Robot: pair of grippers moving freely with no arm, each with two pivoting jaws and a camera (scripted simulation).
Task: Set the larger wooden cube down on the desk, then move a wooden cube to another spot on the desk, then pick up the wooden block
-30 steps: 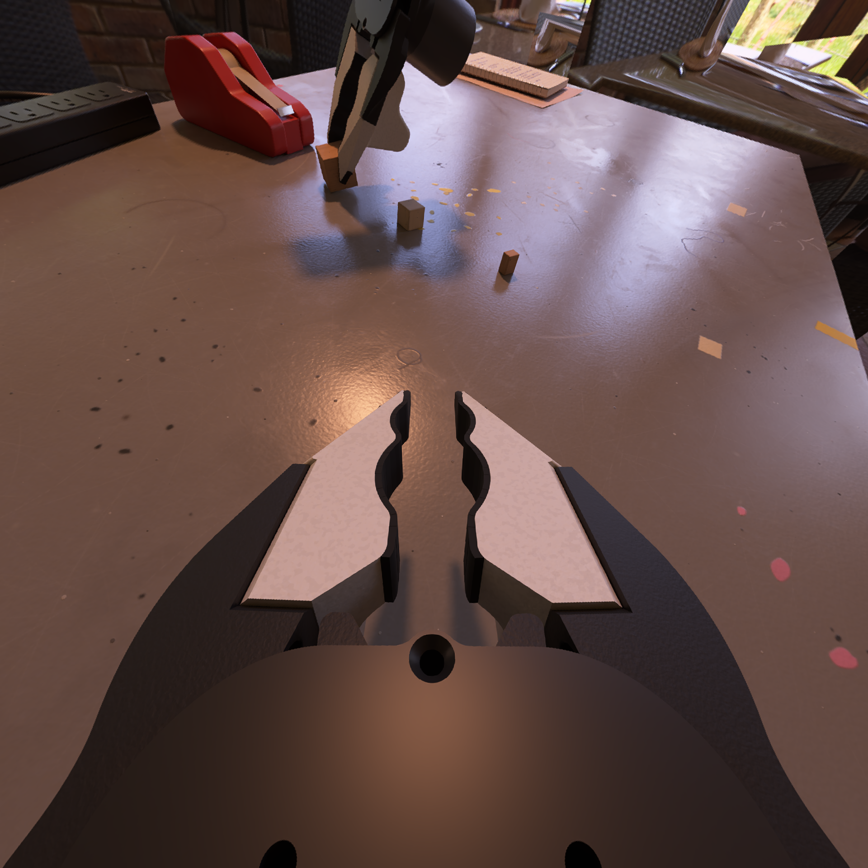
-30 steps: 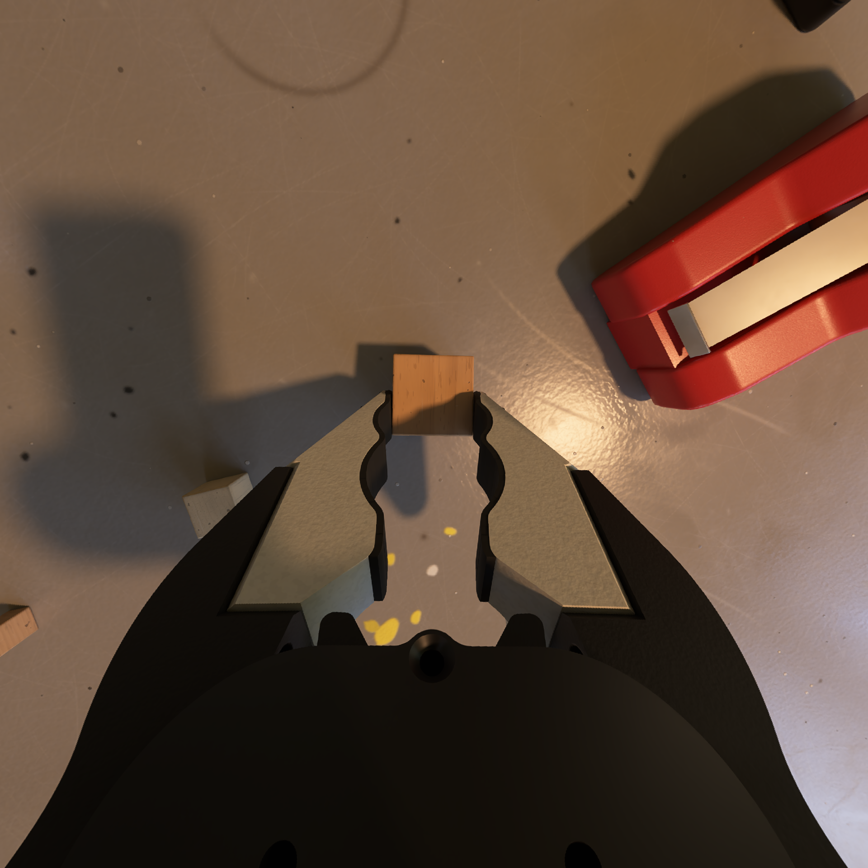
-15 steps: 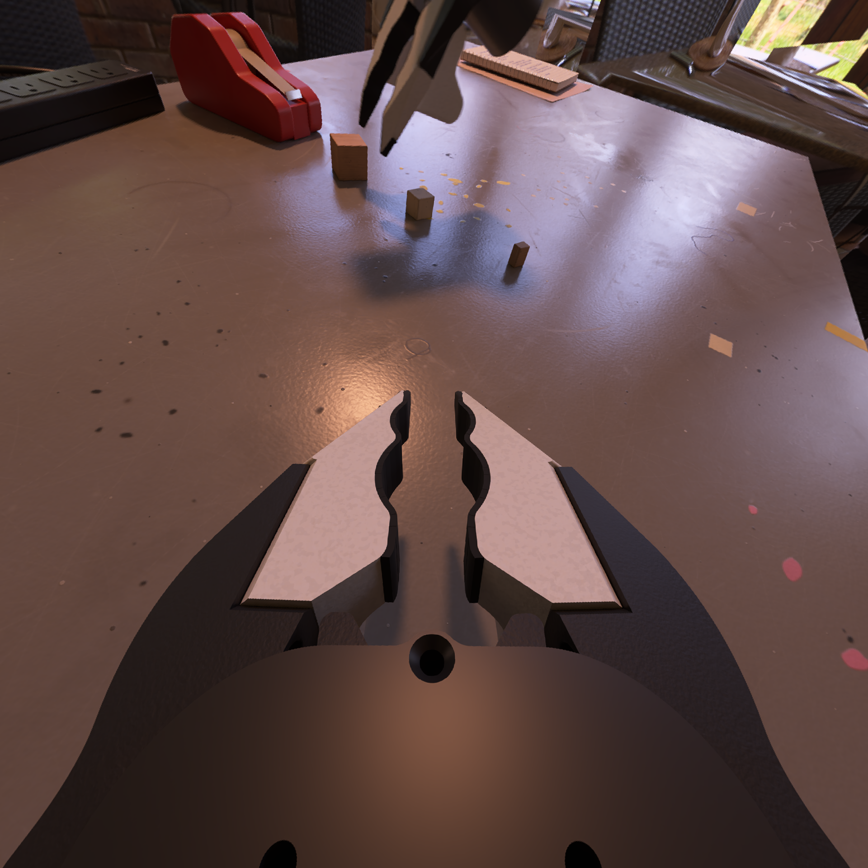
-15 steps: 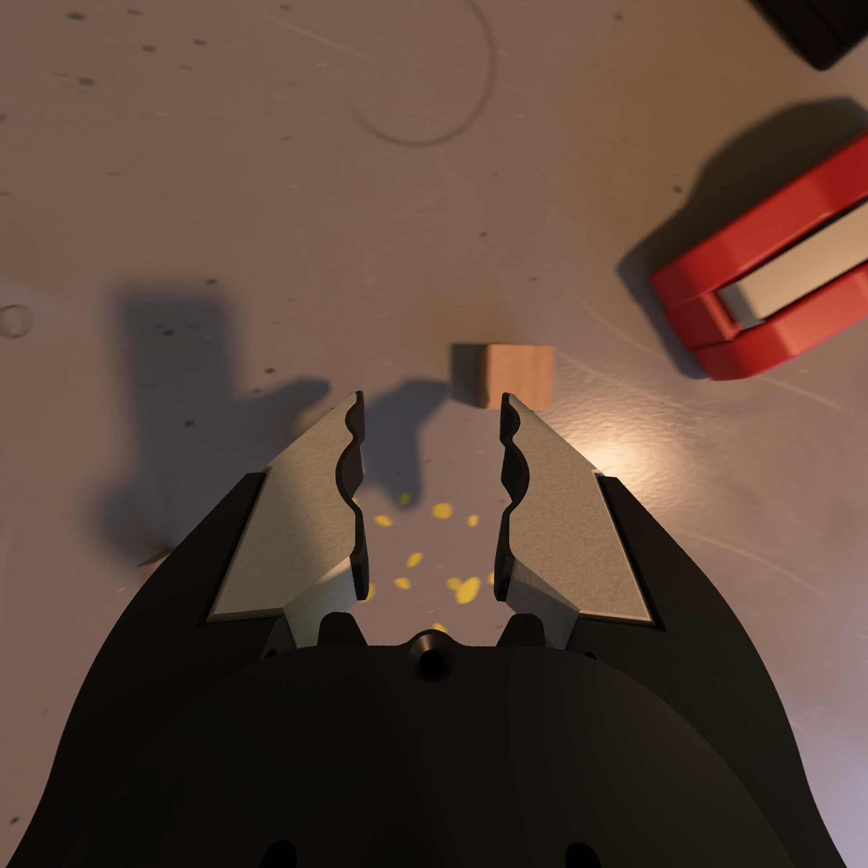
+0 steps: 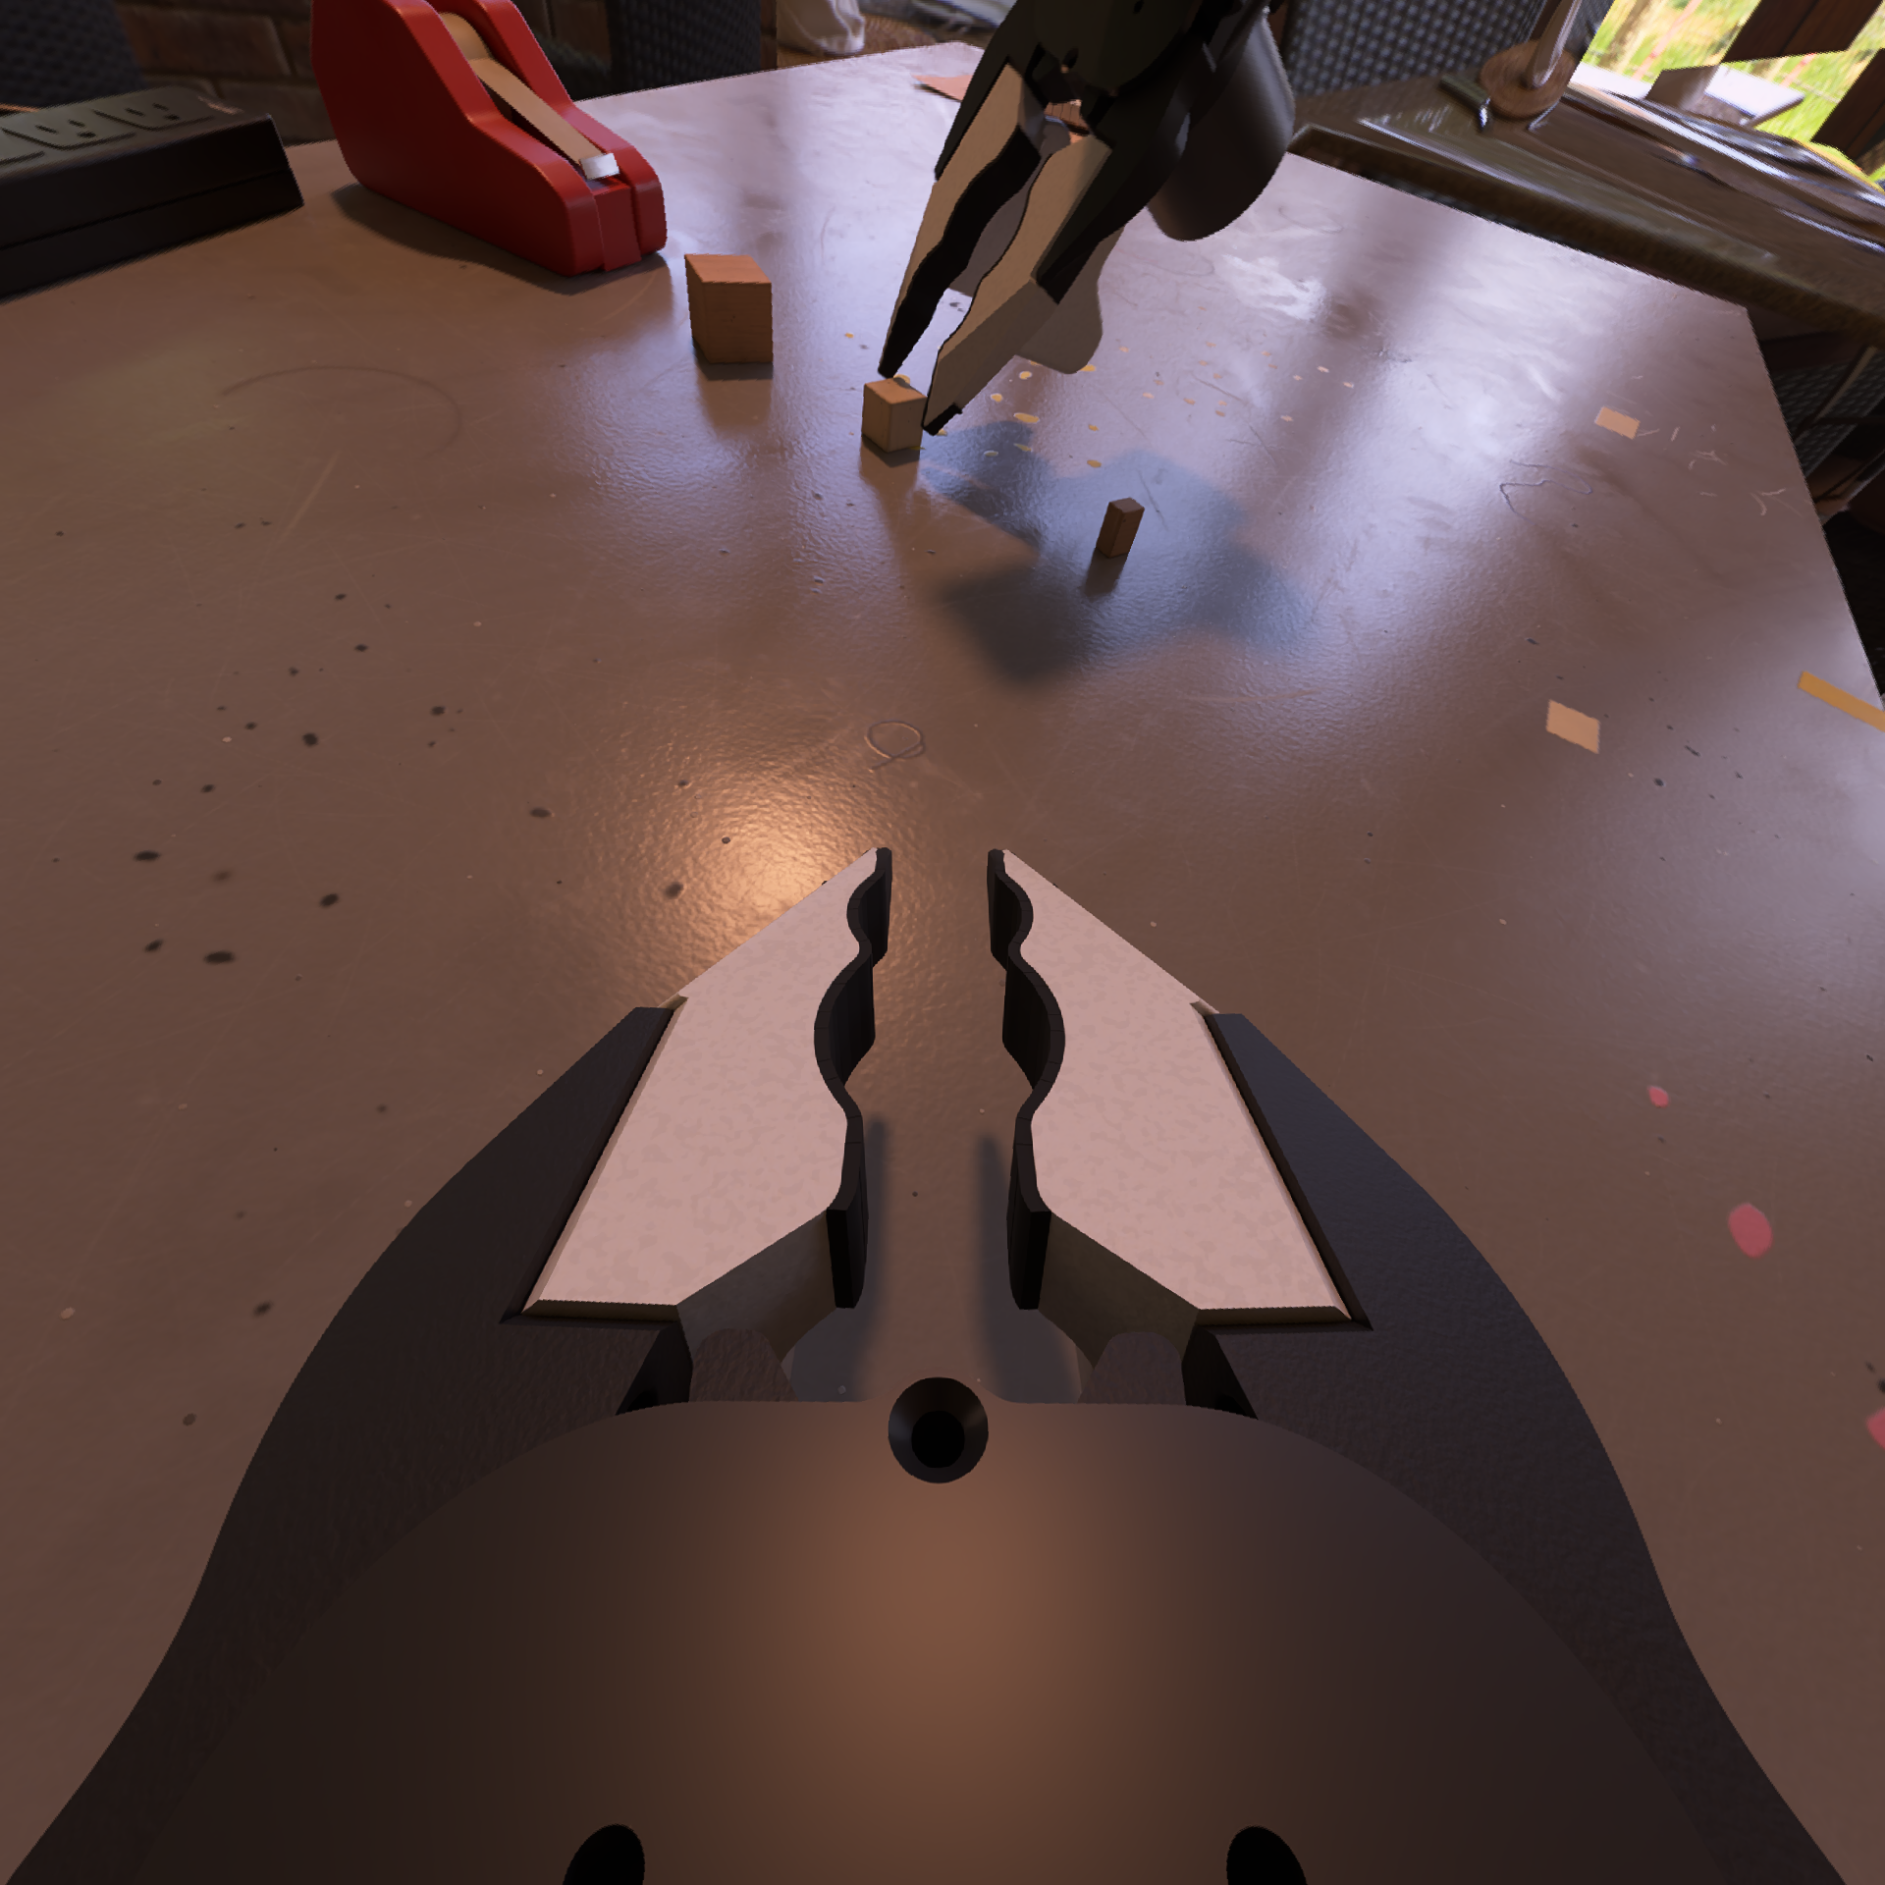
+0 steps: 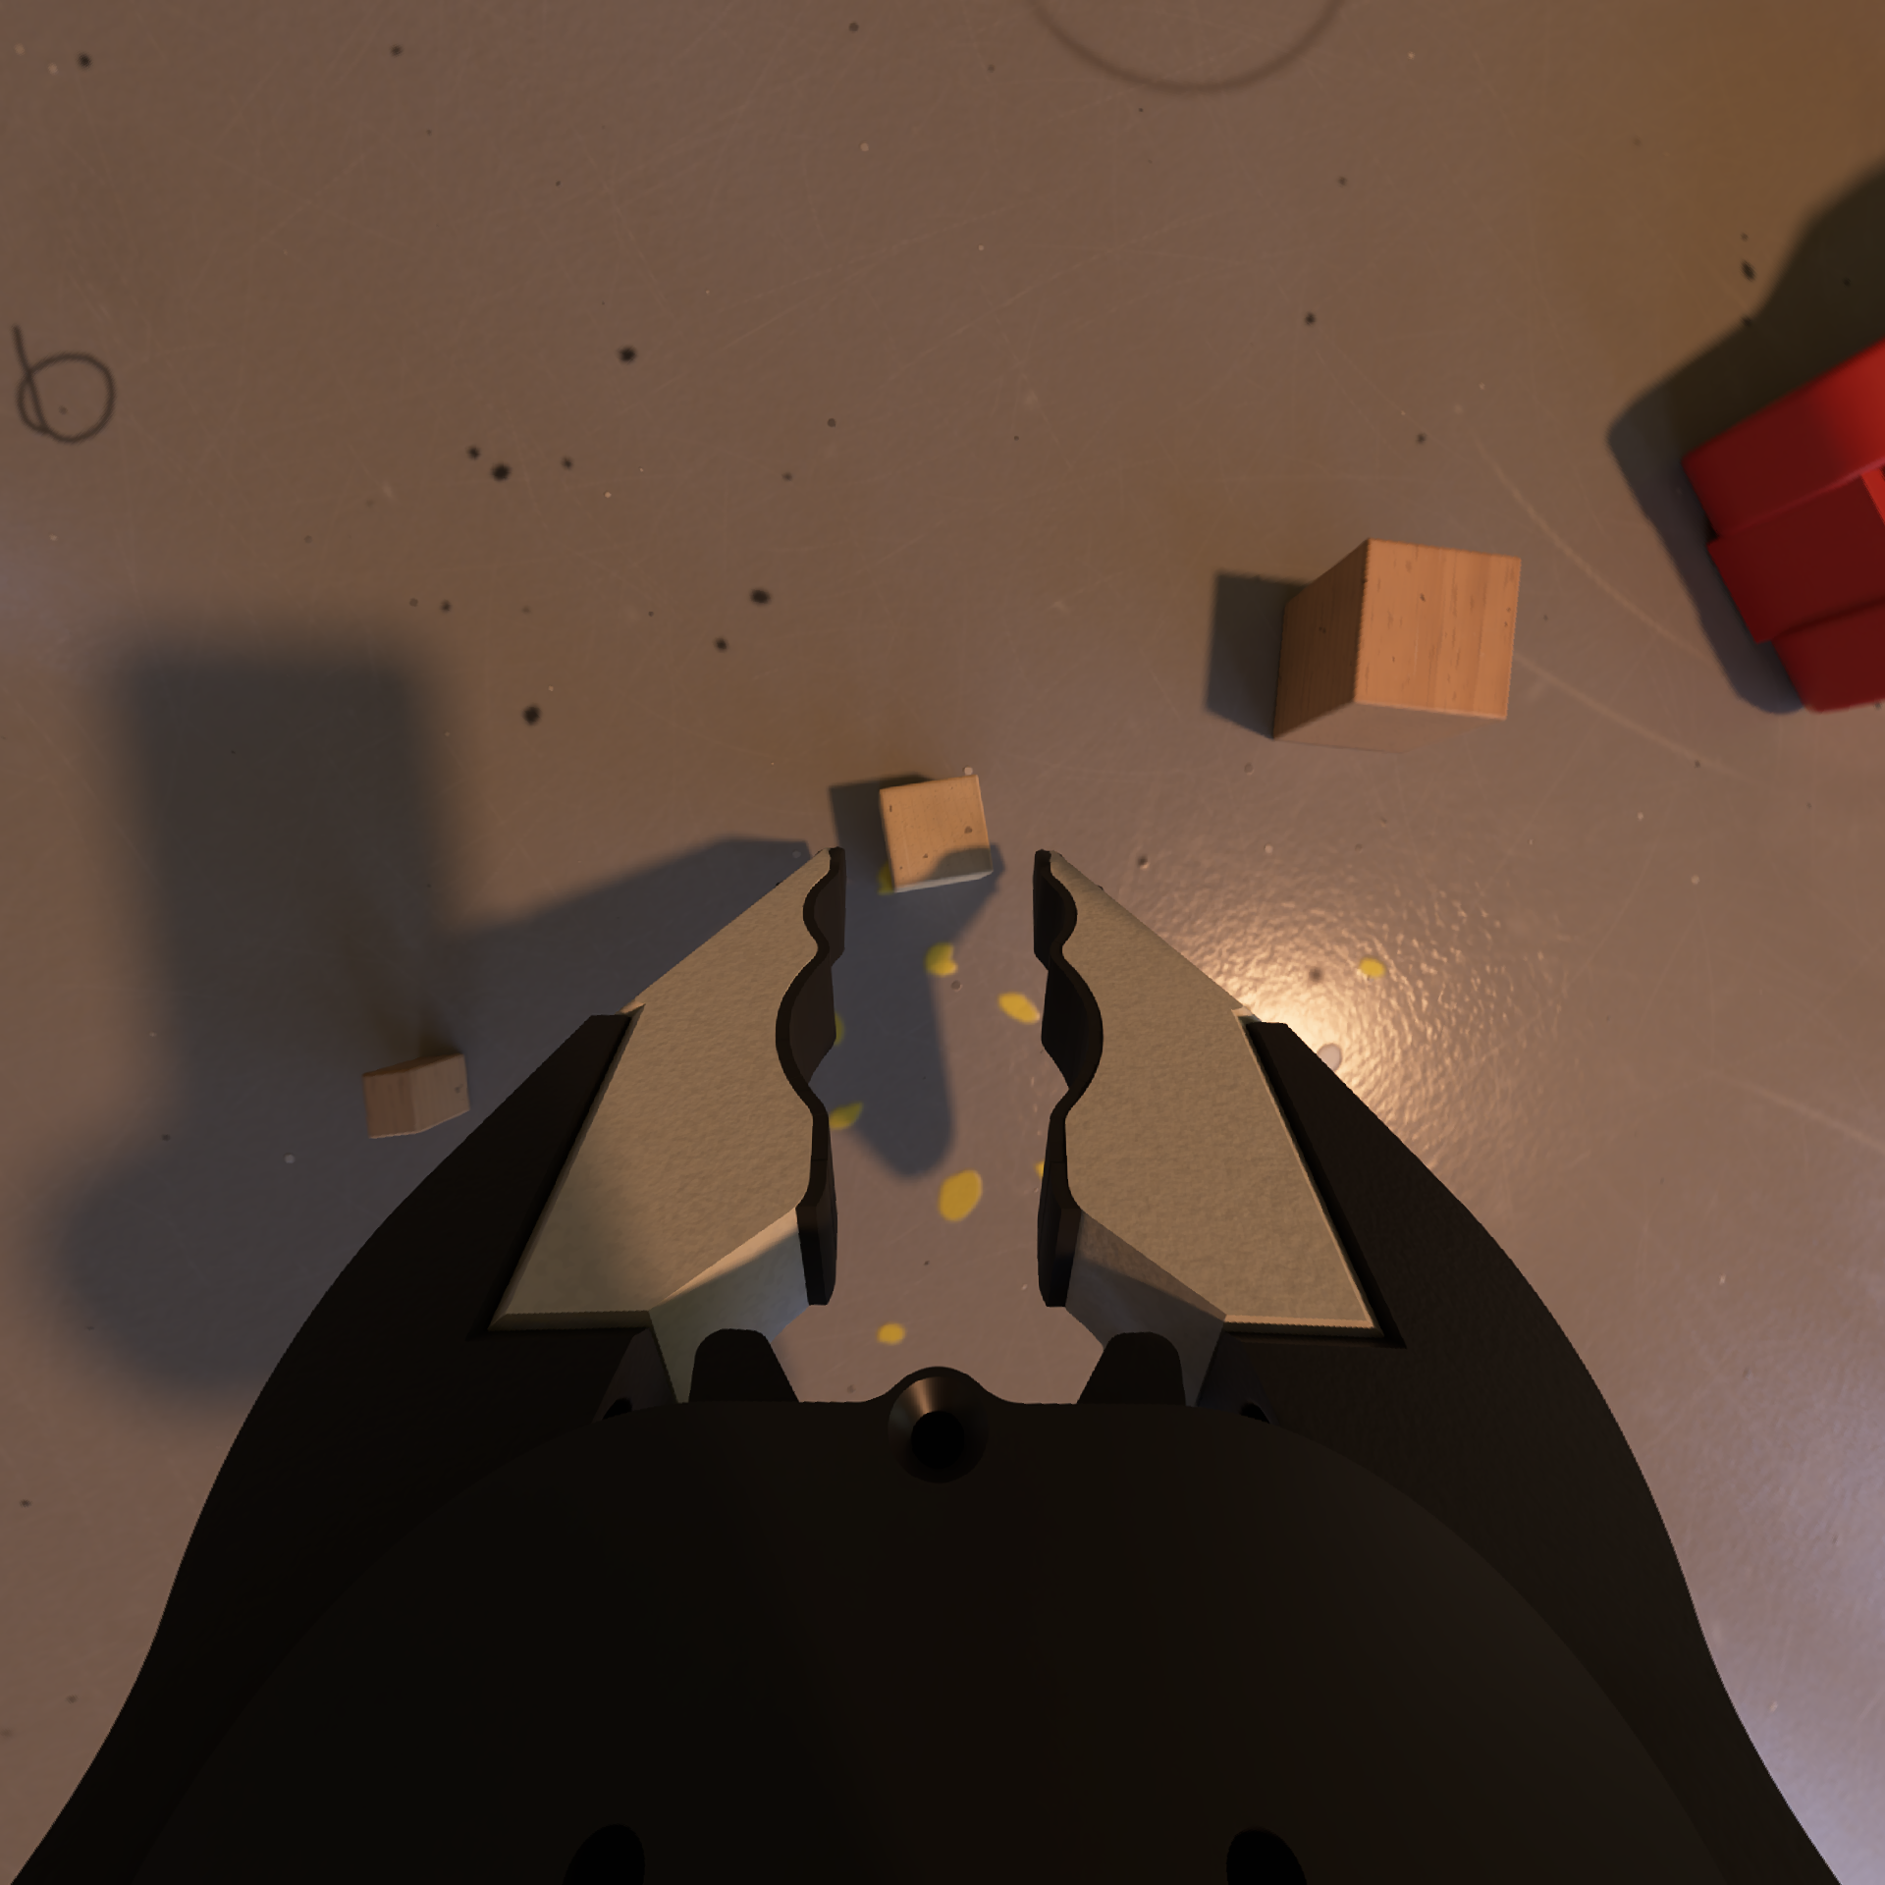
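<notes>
The larger wooden cube (image 6: 1413, 645) stands free on the desk, also in the left wrist view (image 5: 728, 304), next to the red tape dispenser. The smaller wooden cube (image 6: 935, 829) lies just beyond my right gripper (image 6: 936, 865), whose jaws are open and empty, one tip to each side of it. The left wrist view shows that gripper (image 5: 911, 393) pointing down at the small cube (image 5: 890, 413). The small wooden block (image 6: 416, 1094) stands to the left, also in the left wrist view (image 5: 1119, 525). My left gripper (image 5: 938, 865) hovers low over the near desk, jaws slightly apart and empty.
A red tape dispenser (image 5: 490, 133) stands at the far left, its edge showing in the right wrist view (image 6: 1805, 571). A black power strip (image 5: 133, 184) lies left of it. Yellow specks (image 6: 959, 1219) dot the brown desk (image 5: 408, 663). Another cluttered table (image 5: 1632, 173) stands at the far right.
My right gripper let go of the larger cube, rose, opened, and moved over to the smaller cube, then narrowed somewhat. The left gripper has crept a little forward.
</notes>
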